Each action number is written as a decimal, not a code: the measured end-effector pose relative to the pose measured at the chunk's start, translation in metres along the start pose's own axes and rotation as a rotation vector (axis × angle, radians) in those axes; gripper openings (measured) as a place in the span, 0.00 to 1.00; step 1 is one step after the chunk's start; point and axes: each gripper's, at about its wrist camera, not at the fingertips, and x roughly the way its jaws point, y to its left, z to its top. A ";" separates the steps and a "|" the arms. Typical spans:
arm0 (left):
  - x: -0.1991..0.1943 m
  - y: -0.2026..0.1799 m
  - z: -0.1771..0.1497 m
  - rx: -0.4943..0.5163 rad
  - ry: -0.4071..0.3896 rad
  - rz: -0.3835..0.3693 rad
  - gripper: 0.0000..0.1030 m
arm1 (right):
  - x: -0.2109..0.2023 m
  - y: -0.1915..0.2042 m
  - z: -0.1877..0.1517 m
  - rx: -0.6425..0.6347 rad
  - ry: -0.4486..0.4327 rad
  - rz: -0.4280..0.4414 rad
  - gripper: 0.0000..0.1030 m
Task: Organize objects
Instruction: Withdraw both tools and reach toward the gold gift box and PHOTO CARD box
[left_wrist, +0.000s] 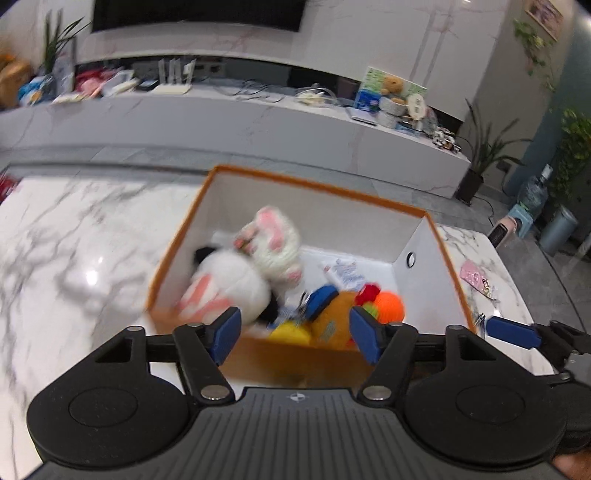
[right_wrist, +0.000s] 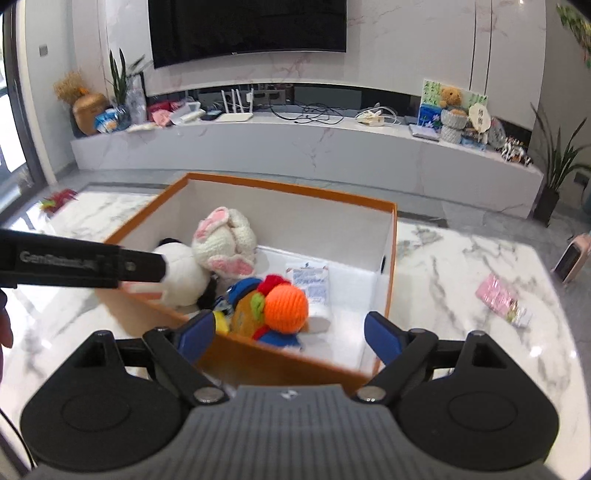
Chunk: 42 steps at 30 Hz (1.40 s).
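— We see even, bright indoor light; a glare spot sits on the marble table (left_wrist: 90, 275), and daylight enters at the right-wrist view's left edge.

— We note motion blur smearing the plush toys (left_wrist: 236, 280) in the left view; fisheye bending curves both frames' edges, corners dark.

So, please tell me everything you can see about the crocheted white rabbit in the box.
The crocheted rabbit looks like cream-white yarn with pink inner ears and pink patches. It lies slumped, not upright, inside the orange-rimmed box toward its far left part. It leans against the white plush toy beside it. Its face is not visible. Neither gripper touches it; in the left wrist view it is blurred.
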 end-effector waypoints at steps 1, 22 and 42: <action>-0.002 0.004 -0.008 -0.014 0.015 0.005 0.75 | -0.006 -0.001 -0.004 0.007 0.004 0.012 0.86; 0.046 0.005 -0.091 0.085 0.149 0.004 0.75 | -0.010 0.035 -0.096 -0.052 0.171 0.191 0.91; 0.060 0.032 -0.081 -0.005 0.153 0.103 0.81 | 0.017 0.032 -0.101 -0.049 0.208 0.198 0.92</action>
